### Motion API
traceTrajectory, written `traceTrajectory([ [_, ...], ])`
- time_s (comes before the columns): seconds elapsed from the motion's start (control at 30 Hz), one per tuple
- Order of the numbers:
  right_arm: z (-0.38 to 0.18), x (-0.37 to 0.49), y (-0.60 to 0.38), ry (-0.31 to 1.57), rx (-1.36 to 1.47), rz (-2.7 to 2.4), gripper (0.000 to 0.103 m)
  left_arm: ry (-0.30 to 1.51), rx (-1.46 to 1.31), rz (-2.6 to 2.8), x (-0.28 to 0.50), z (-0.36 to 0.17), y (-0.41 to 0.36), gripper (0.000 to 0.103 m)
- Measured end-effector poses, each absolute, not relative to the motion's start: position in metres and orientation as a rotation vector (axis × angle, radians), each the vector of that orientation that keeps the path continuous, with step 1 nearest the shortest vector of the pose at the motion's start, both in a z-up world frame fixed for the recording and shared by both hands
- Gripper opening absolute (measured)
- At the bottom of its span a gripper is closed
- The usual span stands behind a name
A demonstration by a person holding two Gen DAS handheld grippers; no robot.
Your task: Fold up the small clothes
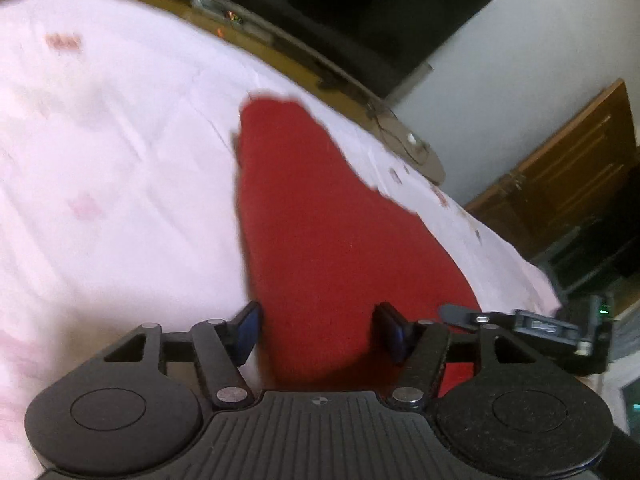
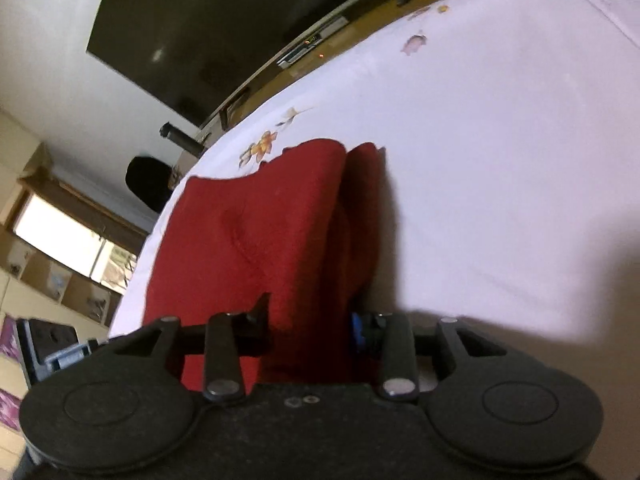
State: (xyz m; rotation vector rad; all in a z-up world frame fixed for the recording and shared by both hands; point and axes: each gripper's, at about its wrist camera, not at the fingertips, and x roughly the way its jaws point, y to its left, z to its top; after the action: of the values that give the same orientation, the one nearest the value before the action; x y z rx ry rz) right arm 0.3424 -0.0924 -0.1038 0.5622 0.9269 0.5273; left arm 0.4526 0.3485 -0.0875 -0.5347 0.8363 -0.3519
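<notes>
A small red garment [image 1: 320, 232] lies on a white flowered bedsheet [image 1: 120, 160]. In the left wrist view my left gripper [image 1: 320, 332] is open, its blue-padded fingers [image 1: 248, 328] apart with the garment's near edge between them. In the right wrist view the garment [image 2: 248, 240] is folded over, with a raised fold along its right side. My right gripper [image 2: 310, 322] has its fingers [image 2: 360, 334] either side of the near end of that fold, cloth filling the gap between them. The right gripper also shows at the right of the left wrist view [image 1: 520, 322].
The bed's far edge meets a wooden ledge [image 1: 280, 52] below a dark wall screen [image 1: 360, 12]. A wooden door [image 1: 560, 168] stands at the right. In the right wrist view, shelves and a window [image 2: 60, 240] are at the left, beyond the sheet [image 2: 500, 160].
</notes>
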Motion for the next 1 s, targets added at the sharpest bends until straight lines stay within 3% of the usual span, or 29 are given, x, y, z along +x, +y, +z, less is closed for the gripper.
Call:
traceTrajectory([
  [0.13, -0.061, 0.325, -0.102, 0.731, 0.484, 0.464, 0.036, 0.688, -0.527, -0.316, 0.450, -0.061, 0.368, 0.063],
  [0.23, -0.041, 0.332, -0.088, 0.657, 0.371, 0.468, 0.033, 0.678, -0.493, -0.368, 0.471, -0.056, 0.353, 0.063],
  [0.33, -0.039, 0.347, -0.053, 0.649, 0.214, 0.486, 0.032, 0.724, -0.408, -0.349, 0.495, -0.067, 0.330, 0.063],
  [0.37, -0.044, 0.352, -0.042, 0.660, 0.155, 0.484, 0.029, 0.758, -0.375, -0.324, 0.500, -0.072, 0.324, 0.063],
  [0.4, -0.054, 0.362, -0.031, 0.719, 0.071, 0.461, 0.019, 0.780, -0.335, -0.297, 0.507, -0.076, 0.317, 0.063],
  [0.47, -0.076, 0.373, -0.024, 0.752, -0.042, 0.382, 0.018, 0.783, -0.327, -0.286, 0.515, -0.080, 0.315, 0.065],
  [0.63, -0.071, 0.370, -0.030, 0.776, -0.026, 0.361, 0.019, 0.794, -0.329, -0.288, 0.500, -0.069, 0.322, 0.066],
  [0.83, -0.029, 0.316, -0.067, 0.712, 0.106, 0.401, 0.043, 0.697, -0.467, -0.331, 0.415, -0.061, 0.355, 0.066],
  [1.0, -0.041, 0.252, -0.109, 0.819, 0.346, 0.458, 0.045, 0.775, -0.525, -0.312, 0.367, -0.094, 0.355, 0.066],
])
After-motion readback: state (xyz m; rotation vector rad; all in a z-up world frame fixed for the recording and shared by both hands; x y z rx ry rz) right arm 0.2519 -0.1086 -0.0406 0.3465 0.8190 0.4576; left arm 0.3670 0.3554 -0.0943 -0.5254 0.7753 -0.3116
